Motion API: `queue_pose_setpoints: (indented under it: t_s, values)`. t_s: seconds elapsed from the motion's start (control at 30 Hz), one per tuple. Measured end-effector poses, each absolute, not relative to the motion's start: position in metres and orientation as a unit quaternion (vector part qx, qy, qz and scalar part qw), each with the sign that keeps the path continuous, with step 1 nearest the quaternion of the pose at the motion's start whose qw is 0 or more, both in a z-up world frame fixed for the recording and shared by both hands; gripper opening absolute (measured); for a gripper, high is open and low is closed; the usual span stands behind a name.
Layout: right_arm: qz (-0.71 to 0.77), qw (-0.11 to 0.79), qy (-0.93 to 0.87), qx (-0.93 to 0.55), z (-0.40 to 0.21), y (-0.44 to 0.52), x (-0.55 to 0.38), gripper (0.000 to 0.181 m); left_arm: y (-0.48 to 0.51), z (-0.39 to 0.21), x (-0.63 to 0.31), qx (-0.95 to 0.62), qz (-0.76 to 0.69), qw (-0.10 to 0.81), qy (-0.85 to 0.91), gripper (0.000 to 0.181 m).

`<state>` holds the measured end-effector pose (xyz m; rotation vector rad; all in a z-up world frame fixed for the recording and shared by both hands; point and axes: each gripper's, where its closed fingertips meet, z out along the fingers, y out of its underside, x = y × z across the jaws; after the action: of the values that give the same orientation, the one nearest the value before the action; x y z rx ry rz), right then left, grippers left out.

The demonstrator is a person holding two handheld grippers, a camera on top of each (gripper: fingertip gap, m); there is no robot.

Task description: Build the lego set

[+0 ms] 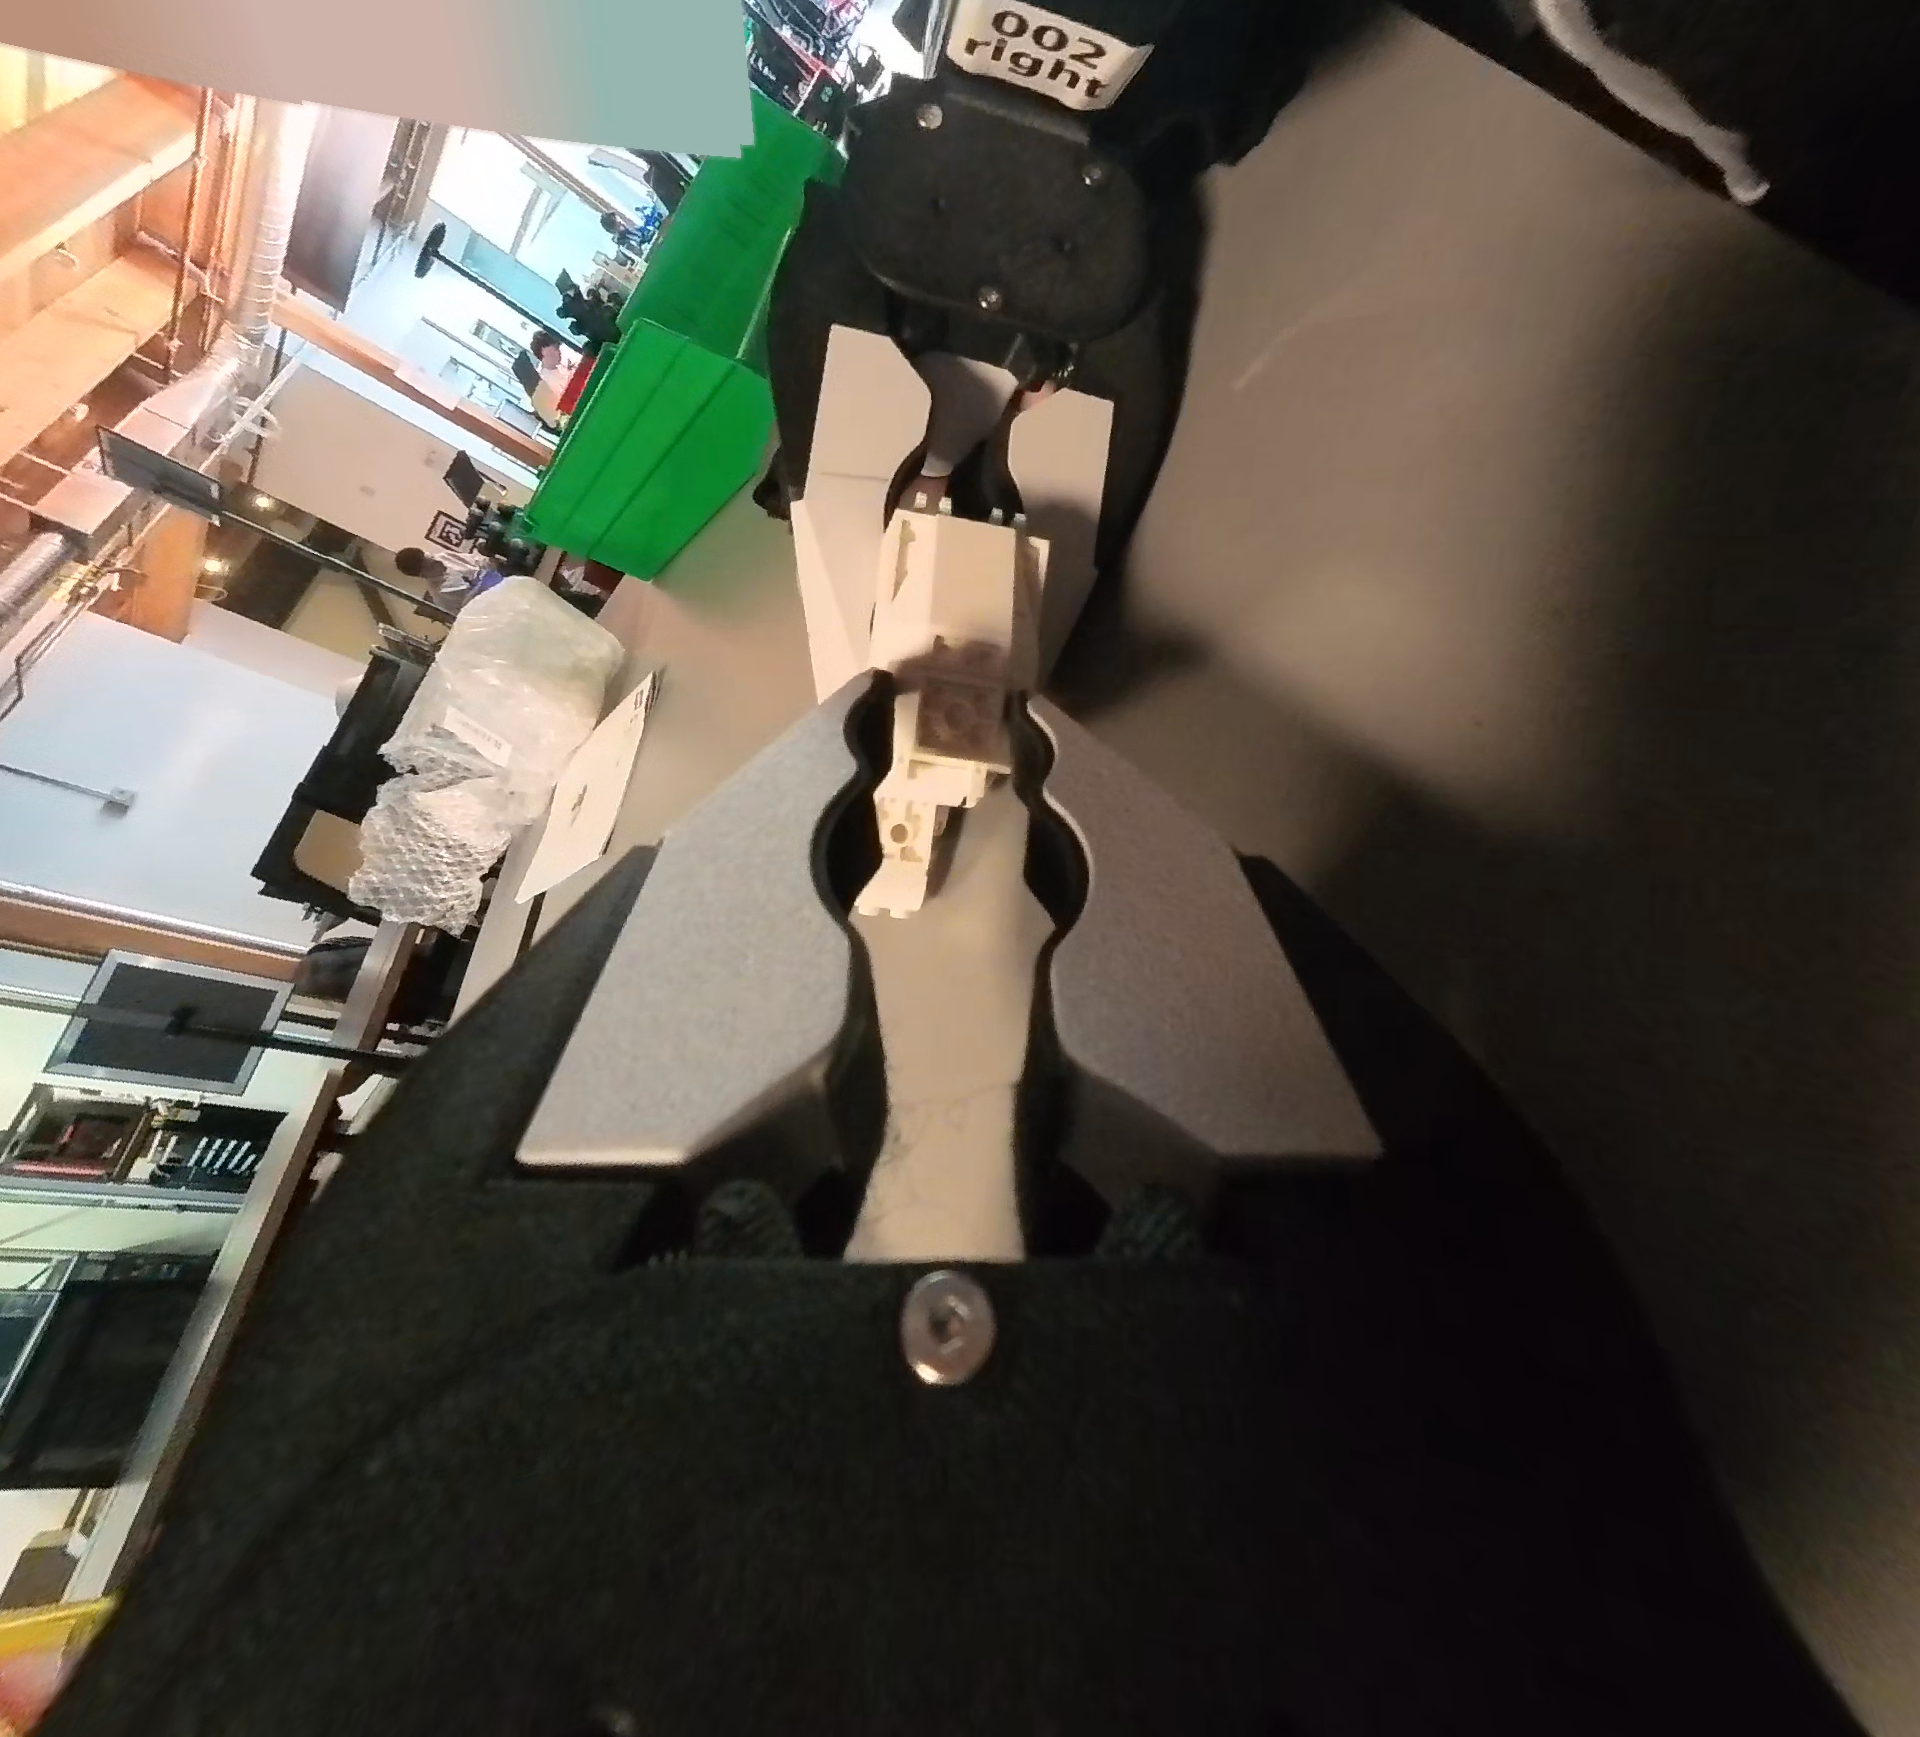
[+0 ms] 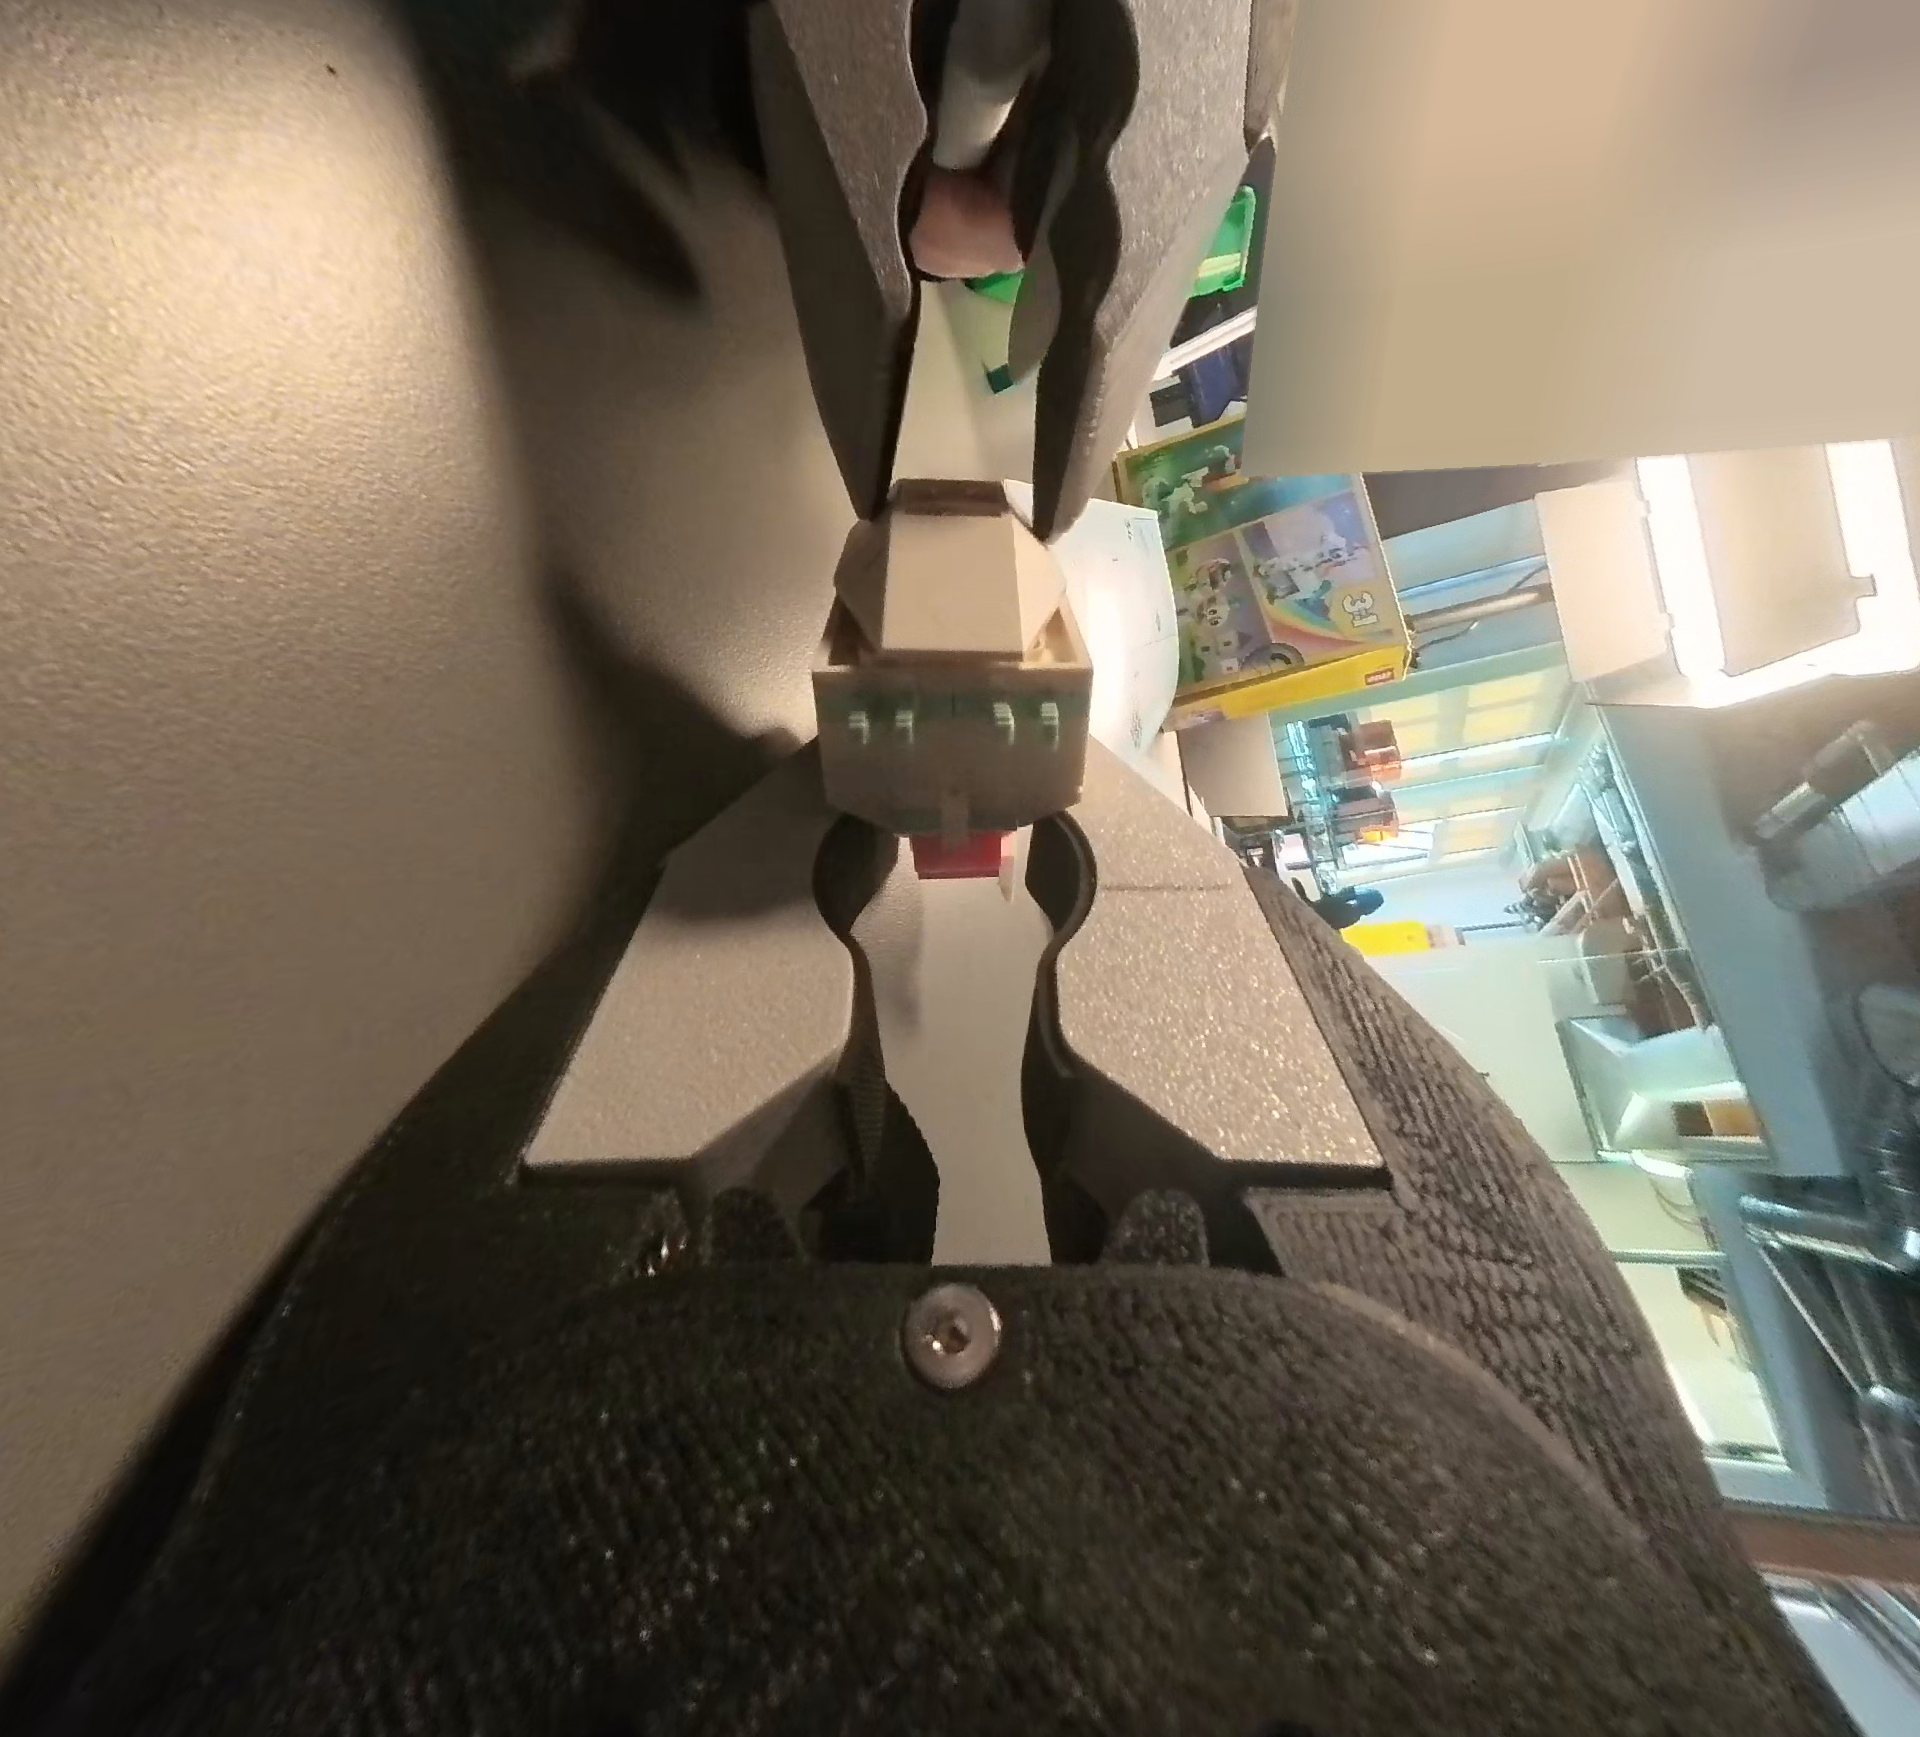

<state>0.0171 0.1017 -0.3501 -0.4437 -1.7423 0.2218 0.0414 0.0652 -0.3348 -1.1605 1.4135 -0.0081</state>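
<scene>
A white lego assembly (image 1: pixel 956 575) is held in the air between both grippers, which face each other tip to tip. My right gripper (image 2: pixel 951 783) is shut on its wider end (image 2: pixel 951 752), where a red piece (image 2: pixel 956 856) shows between the fingers. My left gripper (image 1: pixel 951 711) is shut on the narrow end, a small white part with a brown piece (image 1: pixel 956 716) on it. In the right wrist view the left gripper (image 2: pixel 961 524) comes in from above and pinches the tapered end. In the left wrist view the right gripper (image 1: pixel 951 544) comes in from above.
A grey table (image 1: pixel 1507 648) lies behind the grippers. Green bins (image 1: pixel 665 440), a bubble-wrap bundle (image 1: pixel 488 752) and a white paper sheet (image 1: pixel 592 794) stand along its far side. A colourful lego box (image 2: pixel 1278 596) stands at the table edge in the right wrist view. About 5 cm separates my left fingertips from my right.
</scene>
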Motion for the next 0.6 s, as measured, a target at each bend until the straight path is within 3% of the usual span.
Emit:
queue_pose_setpoints:
  t_s: [0.23, 0.3, 0.33, 0.43, 0.6]
  values:
    - [0.123, 0.616, -0.747, -0.216, -0.344, 0.106, 0.014, 0.023, 0.069, -0.328, 0.040, -0.491, 0.019, 0.622, 0.610, 0.022]
    - [0.186, 0.621, -0.713, -0.267, -0.325, 0.111, 0.011, 0.024, 0.074, -0.305, 0.036, -0.479, 0.025, 0.669, 0.568, 0.022]
    - [0.235, 0.608, -0.693, -0.309, -0.316, 0.113, 0.008, 0.023, 0.077, -0.292, 0.034, -0.474, 0.023, 0.693, 0.544, 0.031]
    - [0.387, 0.533, -0.630, -0.412, -0.294, 0.113, 0.002, 0.023, 0.083, -0.275, 0.029, -0.474, 0.015, 0.719, 0.508, 0.053]
    - [0.584, 0.311, -0.546, -0.514, -0.291, 0.089, -0.003, 0.023, 0.085, -0.251, 0.022, -0.480, -0.023, 0.744, 0.464, 0.047]
